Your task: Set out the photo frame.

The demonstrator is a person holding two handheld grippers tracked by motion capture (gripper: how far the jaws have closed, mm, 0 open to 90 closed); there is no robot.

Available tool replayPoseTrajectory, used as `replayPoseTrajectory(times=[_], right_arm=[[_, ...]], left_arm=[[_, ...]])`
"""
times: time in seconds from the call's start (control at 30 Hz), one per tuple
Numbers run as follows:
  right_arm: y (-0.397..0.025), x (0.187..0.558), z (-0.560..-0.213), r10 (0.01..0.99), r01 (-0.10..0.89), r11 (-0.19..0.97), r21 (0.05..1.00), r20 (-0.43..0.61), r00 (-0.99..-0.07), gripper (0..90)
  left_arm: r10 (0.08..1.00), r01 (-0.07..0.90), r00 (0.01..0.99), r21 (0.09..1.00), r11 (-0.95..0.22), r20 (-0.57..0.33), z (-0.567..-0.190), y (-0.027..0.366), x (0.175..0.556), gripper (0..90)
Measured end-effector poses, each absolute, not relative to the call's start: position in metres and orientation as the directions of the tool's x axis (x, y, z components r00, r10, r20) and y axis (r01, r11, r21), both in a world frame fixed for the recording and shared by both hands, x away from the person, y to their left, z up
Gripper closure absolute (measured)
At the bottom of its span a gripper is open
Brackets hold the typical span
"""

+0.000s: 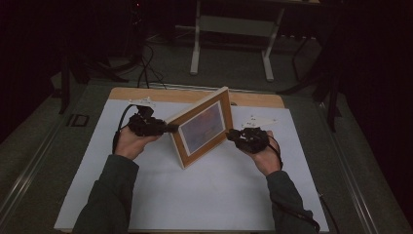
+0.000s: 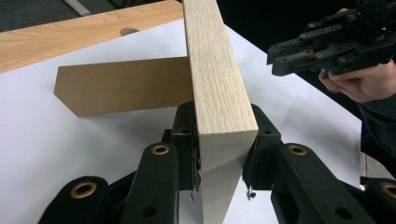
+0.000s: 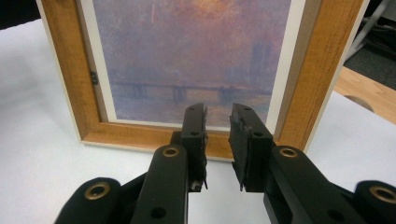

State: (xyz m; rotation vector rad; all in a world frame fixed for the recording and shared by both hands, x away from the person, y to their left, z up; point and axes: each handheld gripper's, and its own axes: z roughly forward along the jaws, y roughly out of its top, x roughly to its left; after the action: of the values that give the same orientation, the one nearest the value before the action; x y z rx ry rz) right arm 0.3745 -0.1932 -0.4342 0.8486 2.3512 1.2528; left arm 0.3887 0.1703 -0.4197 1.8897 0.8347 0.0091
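Broadly, the white sheet-covered wooden table carries the work, and at its centre, tilted with one corner toward twelve o'clock, stands the wooden-bordered rectangular picture frame holding a hazy purple-and-orange sunset print; its brown cardboard easel stand juts out behind it in the left gripper view, resting on the sheet; judging by that, the step in hand is settling the frame upright on that stand. At nine o'clock of the frame, the left gripper has its jaws closed firmly on the frame's pale edge, one pad on each face; at three o'clock, the right gripper sits just in front of the lower border, jaws parted by a narrow gap and holding nothing. To do this well, I would keep the left grip steady and low so the frame cannot twist; let the bottom edge and stand foot both meet the sheet before easing off; use the free right jaws only to steady the front, never pushing it backward over the stand.
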Motion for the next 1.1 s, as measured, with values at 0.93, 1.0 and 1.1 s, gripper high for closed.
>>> replayPoseTrajectory(times=[0.93,1.0,1.1], right_arm=[[-0.202,0.392,-0.427,0.715,0.383,0.394,0.836,-0.017,-0.699,61.9],[-0.204,0.394,-0.427,0.726,0.388,0.387,0.836,-0.017,-0.688,58.7],[-0.207,0.397,-0.425,0.743,0.392,0.375,0.840,-0.020,-0.669,54.4]], left_arm=[[0.485,0.522,0.805,0.797,-0.306,-0.341,-0.415,0.170,0.392,71.6],[0.480,0.521,0.808,0.795,-0.310,-0.342,-0.415,0.170,0.392,71.6],[0.473,0.519,0.811,0.795,-0.314,-0.343,-0.415,0.171,0.392,71.6]])
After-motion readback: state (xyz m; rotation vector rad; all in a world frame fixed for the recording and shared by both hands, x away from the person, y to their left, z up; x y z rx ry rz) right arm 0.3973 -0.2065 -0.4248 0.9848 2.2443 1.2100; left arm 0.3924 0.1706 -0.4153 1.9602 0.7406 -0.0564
